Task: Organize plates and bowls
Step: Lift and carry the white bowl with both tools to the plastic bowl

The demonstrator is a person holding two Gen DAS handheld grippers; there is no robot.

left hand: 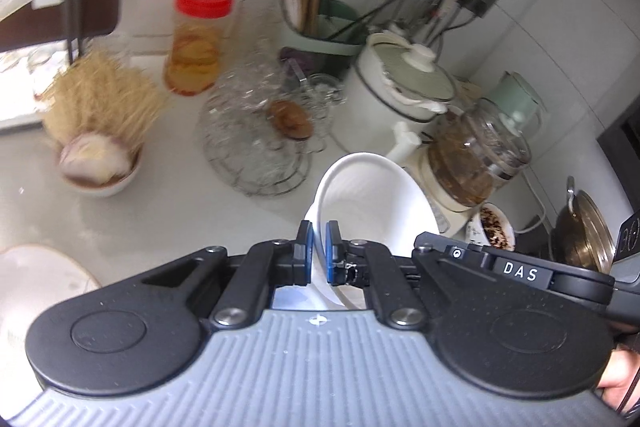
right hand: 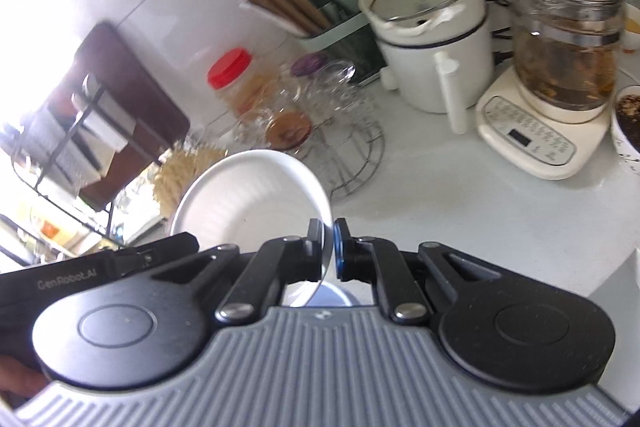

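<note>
My left gripper [left hand: 319, 251] is shut on the rim of a white bowl [left hand: 372, 203], which it holds tilted above the white counter. My right gripper [right hand: 329, 247] is shut on the rim of a white bowl [right hand: 248, 199], also tilted, with its inside facing the camera. The other gripper's black body shows at the right edge of the left wrist view [left hand: 520, 267] and at the left edge of the right wrist view [right hand: 100, 267]. A white plate [left hand: 36, 279] lies on the counter at the lower left of the left wrist view.
On the counter stand a wire rack of glass cups [left hand: 256, 131], a red-lidded jar [left hand: 198, 39], a bowl with straw-like strands [left hand: 98, 147], a chopstick holder [left hand: 320, 27], a white lidded pot [right hand: 436, 35], a glass kettle on its base [right hand: 560, 43], and a small bowl of dark food [left hand: 494, 227].
</note>
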